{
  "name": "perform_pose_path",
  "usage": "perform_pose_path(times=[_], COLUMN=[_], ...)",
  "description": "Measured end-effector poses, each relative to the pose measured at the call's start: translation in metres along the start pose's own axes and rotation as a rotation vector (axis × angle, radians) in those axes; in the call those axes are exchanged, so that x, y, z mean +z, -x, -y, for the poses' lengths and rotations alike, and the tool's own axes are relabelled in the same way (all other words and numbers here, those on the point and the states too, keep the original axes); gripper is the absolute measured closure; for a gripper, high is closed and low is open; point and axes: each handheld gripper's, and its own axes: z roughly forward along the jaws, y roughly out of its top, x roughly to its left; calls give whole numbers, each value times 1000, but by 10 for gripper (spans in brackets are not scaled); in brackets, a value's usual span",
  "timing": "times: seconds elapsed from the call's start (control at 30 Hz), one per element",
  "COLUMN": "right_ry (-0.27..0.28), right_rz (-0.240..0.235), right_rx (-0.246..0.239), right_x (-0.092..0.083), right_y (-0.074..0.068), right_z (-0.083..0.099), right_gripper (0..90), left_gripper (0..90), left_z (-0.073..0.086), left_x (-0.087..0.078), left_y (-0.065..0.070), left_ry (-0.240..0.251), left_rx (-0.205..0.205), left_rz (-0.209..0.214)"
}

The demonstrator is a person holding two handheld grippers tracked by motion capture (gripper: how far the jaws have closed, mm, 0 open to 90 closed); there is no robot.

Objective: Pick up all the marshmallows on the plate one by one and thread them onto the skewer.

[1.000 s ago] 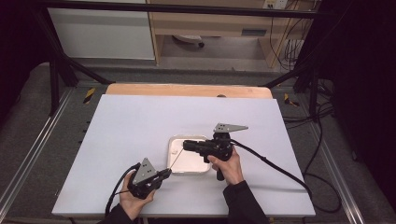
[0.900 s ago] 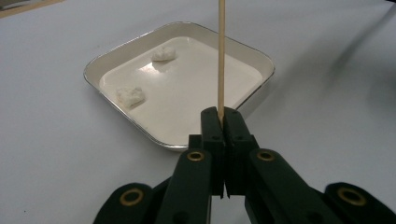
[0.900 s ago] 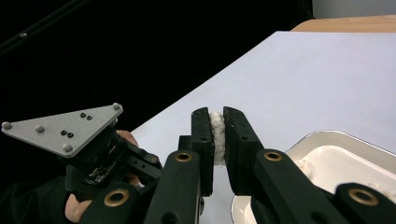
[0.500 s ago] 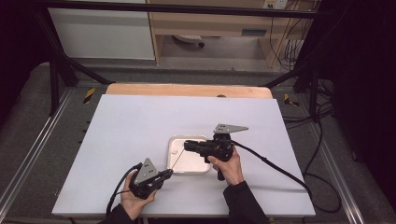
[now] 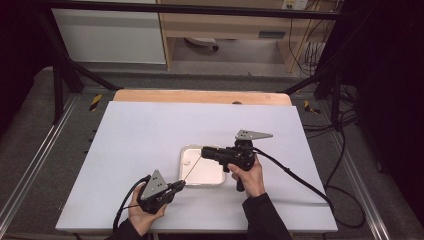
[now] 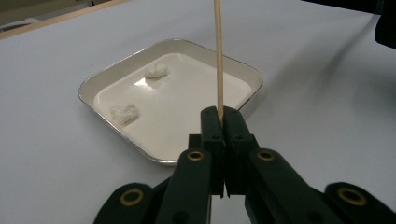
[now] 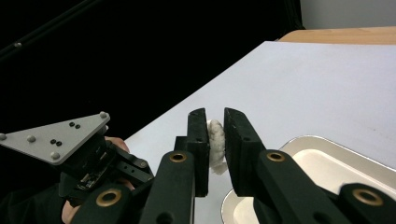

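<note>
Jaws of the left gripper [image 6: 223, 122] clamp a thin wooden skewer [image 6: 218, 56] pointing away over the white rectangular tray [image 6: 187, 46]; the right gripper [image 7: 216, 135], seemingly unseen overhead, pinches a white fluffy lump [image 7: 215, 144].

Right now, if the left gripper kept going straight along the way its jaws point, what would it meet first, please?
Probably the near rim of the white tray. The left gripper, shut on a thin wooden stick, points across that rim toward the tray's middle. Two white lumps lie off to the side. Depth is hard to judge.

White table [image 5: 140, 135] — metal tray [image 5: 186, 150] lying near front edge.
</note>
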Motion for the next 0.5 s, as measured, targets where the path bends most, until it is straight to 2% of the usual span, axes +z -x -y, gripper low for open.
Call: perform_pose_path(times=[0.33, 0.5], right_ry=[21, 20], right_rz=[-1, -16], right_rx=[12, 39], right_x=[-3, -1], right_y=[1, 4], right_z=[-4, -2], right_gripper=[823, 829], left_gripper=[888, 888], left_z=[0, 1], left_x=[-1, -2], left_y=[1, 2], left_ry=[11, 17], left_rx=[16, 33], left_rz=[12, 9])
